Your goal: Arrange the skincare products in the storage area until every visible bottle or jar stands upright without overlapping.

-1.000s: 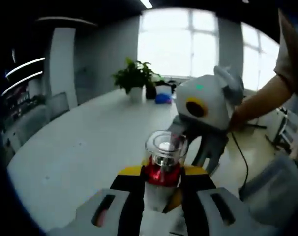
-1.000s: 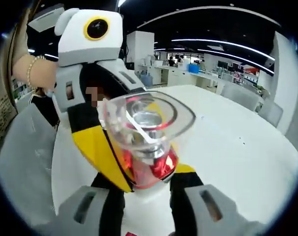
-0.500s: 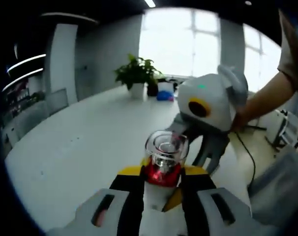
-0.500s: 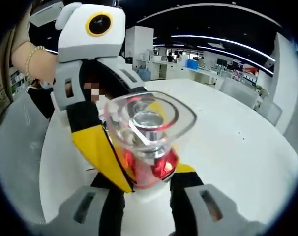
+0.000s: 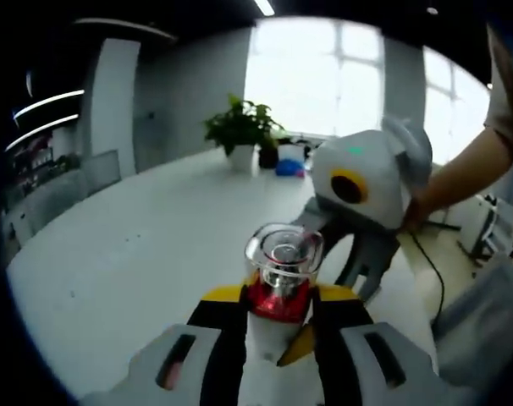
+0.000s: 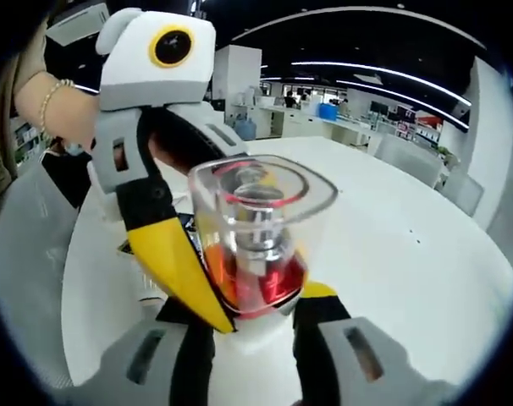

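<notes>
My left gripper has its jaws clenched on a pump bottle with a clear cap, a red collar and a white body, held above the white surface. My right gripper clamps the same bottle from the other side. I judge it light, rigid and slick; the clear cap may pop off, so the body is the safer hold. Its long axis runs along my jaws, cap pointing away from me.
</notes>
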Demonstrator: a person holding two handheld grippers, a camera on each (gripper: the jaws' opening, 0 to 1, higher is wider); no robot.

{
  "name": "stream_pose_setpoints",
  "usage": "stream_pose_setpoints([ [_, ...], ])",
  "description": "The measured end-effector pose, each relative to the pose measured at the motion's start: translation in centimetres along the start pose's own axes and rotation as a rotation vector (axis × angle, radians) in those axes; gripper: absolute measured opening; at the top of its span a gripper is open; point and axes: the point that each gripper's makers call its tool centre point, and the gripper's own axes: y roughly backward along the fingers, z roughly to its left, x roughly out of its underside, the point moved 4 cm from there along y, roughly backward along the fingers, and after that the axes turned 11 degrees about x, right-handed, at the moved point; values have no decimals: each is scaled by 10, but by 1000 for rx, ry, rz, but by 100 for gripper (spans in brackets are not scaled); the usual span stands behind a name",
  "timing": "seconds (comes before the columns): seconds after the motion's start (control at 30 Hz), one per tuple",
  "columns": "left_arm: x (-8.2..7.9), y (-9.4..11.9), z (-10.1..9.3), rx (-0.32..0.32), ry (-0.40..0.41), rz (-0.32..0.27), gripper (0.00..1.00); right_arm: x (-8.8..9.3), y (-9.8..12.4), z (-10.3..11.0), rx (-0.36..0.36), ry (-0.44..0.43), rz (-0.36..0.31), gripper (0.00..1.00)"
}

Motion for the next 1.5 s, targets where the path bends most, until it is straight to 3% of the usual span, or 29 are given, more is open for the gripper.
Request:
stream_pose_setpoints([
  [0.17,0,-1,0,-4,2,2,27,1,0,-1,-2,-19,2,36],
  [0.4,0,-1,-2,-7,14,17,29,3,-2,2,2,-109,-7,38],
  [0.8,4,12,-9,-31,33,44,44,6,15,5,26,-157,-2,51],
  [1.5,18,70,-61,-88,101,52,75,2,75,26,97,-219,-23,66],
])
